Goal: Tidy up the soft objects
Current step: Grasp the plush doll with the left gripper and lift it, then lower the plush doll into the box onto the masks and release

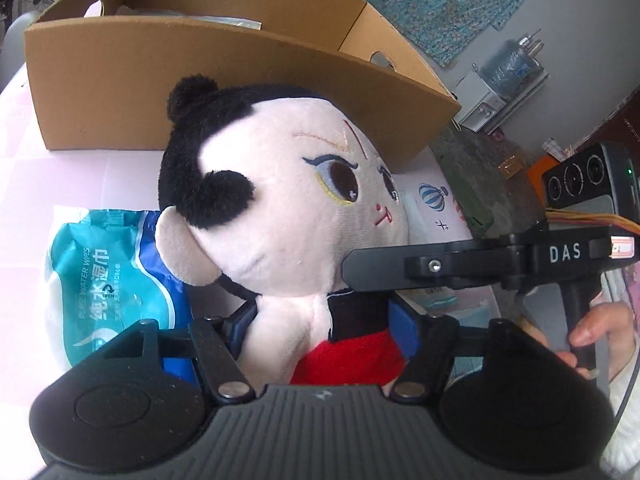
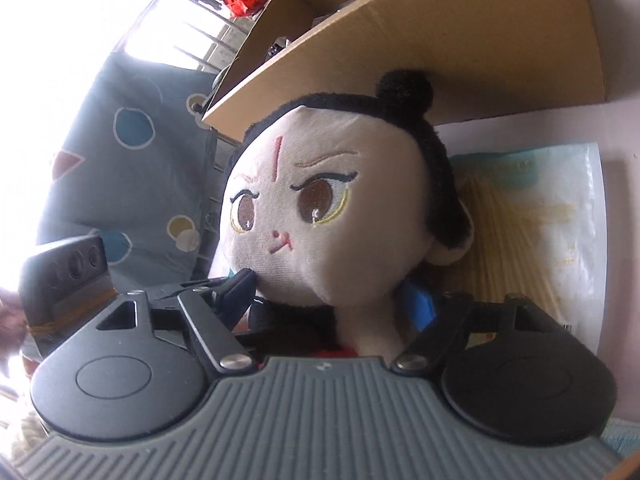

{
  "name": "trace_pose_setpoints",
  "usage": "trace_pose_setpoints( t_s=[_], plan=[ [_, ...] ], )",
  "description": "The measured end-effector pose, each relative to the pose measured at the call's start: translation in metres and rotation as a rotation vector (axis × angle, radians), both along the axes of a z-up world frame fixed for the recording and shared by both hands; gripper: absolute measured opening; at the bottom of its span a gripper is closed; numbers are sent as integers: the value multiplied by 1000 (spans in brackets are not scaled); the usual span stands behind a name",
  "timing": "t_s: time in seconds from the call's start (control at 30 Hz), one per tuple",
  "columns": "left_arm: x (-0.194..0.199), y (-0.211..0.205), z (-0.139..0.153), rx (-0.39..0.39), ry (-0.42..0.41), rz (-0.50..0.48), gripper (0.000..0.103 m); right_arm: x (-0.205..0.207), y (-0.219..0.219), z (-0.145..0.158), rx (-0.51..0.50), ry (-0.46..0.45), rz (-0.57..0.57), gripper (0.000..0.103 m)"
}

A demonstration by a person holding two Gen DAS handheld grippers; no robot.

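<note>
A plush doll (image 1: 280,208) with black hair buns, a pale face and a red and black outfit fills both views; it also shows in the right wrist view (image 2: 316,216). My left gripper (image 1: 326,320) is shut on the doll's body, with a blue pad on each side of it. My right gripper (image 2: 332,300) is shut on the doll around its neck; it appears from the side in the left wrist view (image 1: 360,268). An open cardboard box (image 1: 224,60) stands just behind the doll, also seen in the right wrist view (image 2: 460,40).
A teal pack of wet wipes (image 1: 104,280) lies on the pink table (image 1: 24,168) left of the doll. A white and yellow packet (image 2: 540,232) lies behind the doll. A blue patterned cloth (image 2: 132,160) hangs beyond the table edge. A water dispenser (image 1: 500,84) stands on the floor.
</note>
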State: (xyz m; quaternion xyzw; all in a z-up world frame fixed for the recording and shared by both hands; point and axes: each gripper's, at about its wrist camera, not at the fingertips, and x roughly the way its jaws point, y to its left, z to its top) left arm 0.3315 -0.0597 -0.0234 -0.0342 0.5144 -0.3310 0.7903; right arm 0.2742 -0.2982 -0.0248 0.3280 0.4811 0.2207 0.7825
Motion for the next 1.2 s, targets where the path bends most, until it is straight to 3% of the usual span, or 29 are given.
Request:
trace_pose_setpoints(
  t_s=[0.23,0.47,0.57,0.7,0.9,1.0,1.1,1.2],
  plan=[
    [-34,6,40,-22,-128,-8,67,-14,-4,35,28,-43,30,74],
    [-33,-1,98,-151,-261,78,67,-13,-8,117,-67,-227,10,75],
    [-13,-11,118,-207,-314,165,68,24,-15,155,-92,-296,-13,76],
    [40,-31,126,-250,-348,287,68,108,-26,176,-135,-308,-48,76],
    [121,-60,97,-280,-299,462,68,223,-30,163,-228,-211,-92,76],
    [146,-69,81,-213,-289,514,69,269,-28,136,-238,-180,-85,76],
    [161,-70,68,-147,-212,557,70,298,-28,101,-210,-131,-68,75],
    [160,-67,61,-54,-178,492,71,318,-24,66,-198,-99,-54,70]
  ],
)
